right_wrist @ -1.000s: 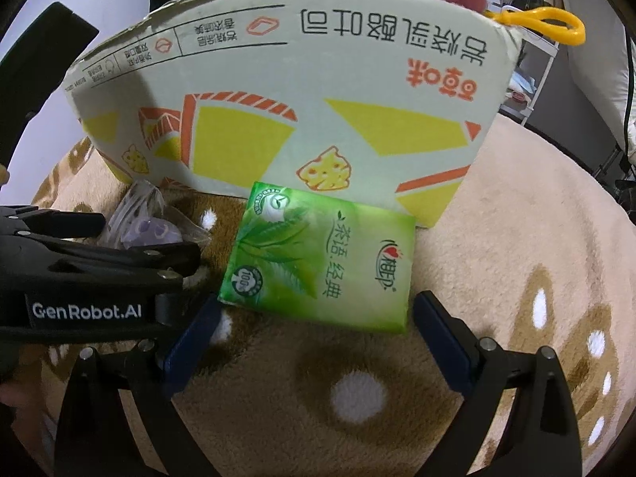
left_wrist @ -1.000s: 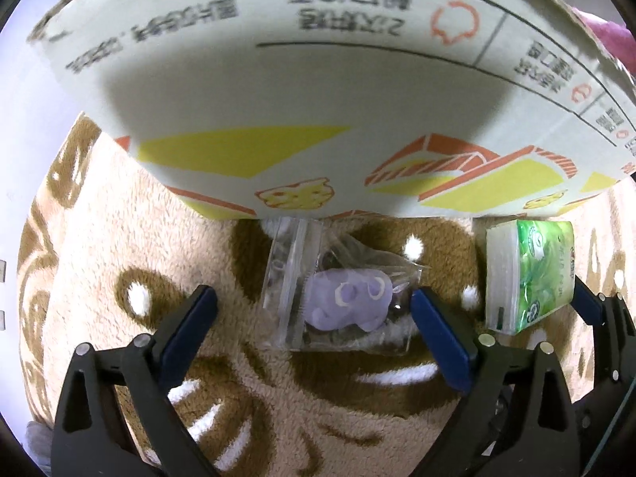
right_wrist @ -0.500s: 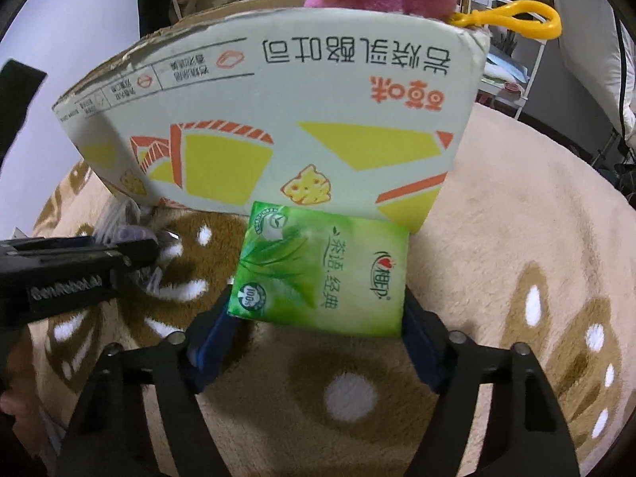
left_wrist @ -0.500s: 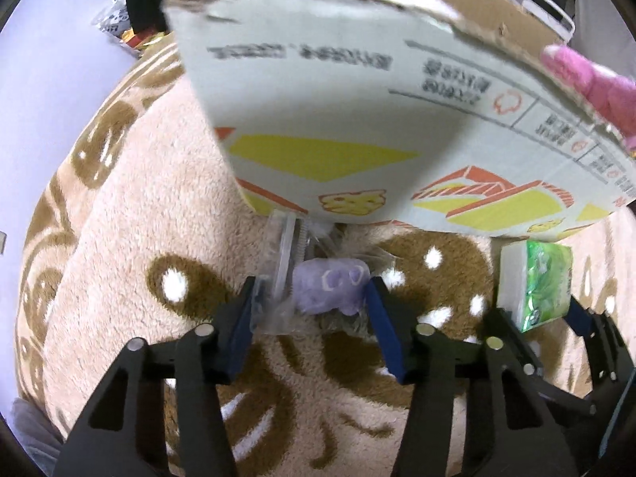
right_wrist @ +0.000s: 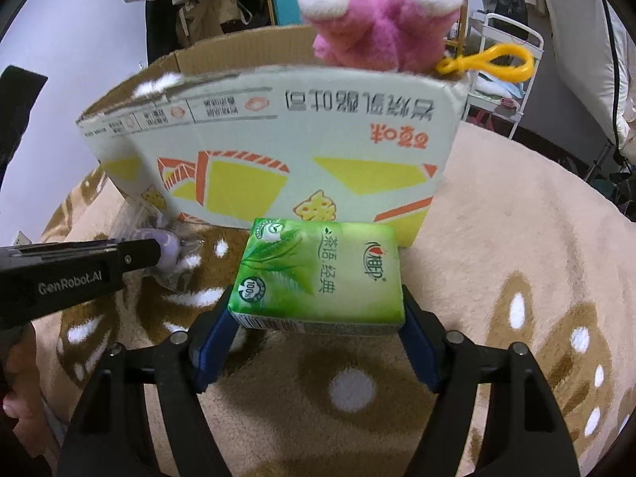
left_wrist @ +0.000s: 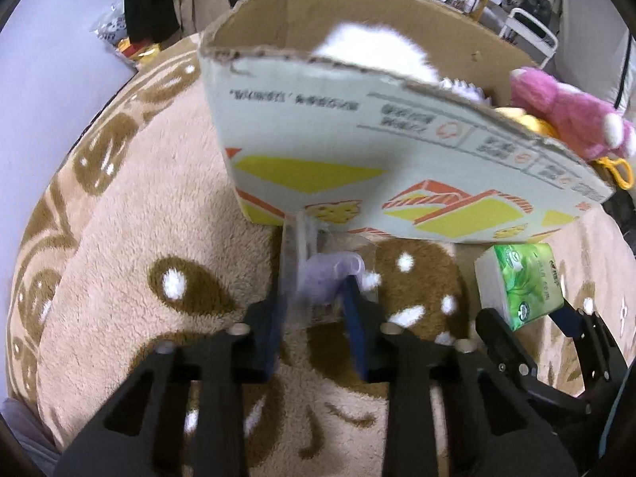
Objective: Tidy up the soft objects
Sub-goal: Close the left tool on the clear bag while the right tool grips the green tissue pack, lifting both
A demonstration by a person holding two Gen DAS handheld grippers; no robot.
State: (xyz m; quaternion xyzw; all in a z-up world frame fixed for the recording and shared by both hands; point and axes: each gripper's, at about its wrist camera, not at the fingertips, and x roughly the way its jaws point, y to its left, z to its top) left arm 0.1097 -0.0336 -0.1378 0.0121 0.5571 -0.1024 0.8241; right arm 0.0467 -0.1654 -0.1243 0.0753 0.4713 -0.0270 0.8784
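Note:
A small purple soft toy (left_wrist: 322, 278) in a clear plastic bag (left_wrist: 292, 254) sits between the pads of my left gripper (left_wrist: 314, 294). Its jaws are closing and press on the bag just in front of the cardboard box (left_wrist: 357, 139). The right wrist view shows the same toy (right_wrist: 167, 242) at the tip of the left gripper (right_wrist: 151, 252). My right gripper (right_wrist: 318, 310) is shut on a green tissue pack (right_wrist: 318, 274), held slightly above the blanket before the box (right_wrist: 278, 151). In the left wrist view that pack (left_wrist: 520, 282) is at the right.
The open box holds a white plush (left_wrist: 369, 47) and a pink plush (right_wrist: 377, 28) with a yellow clip (right_wrist: 493, 63) at its right rim. A tan blanket (right_wrist: 516, 238) with brown patterns covers the surface. Shelves and clothes stand behind.
The left jaws have closed from wide open onto the bagged purple toy and lifted it. The right jaws have closed on the tissue pack and raised it. The box's open top has come into view.

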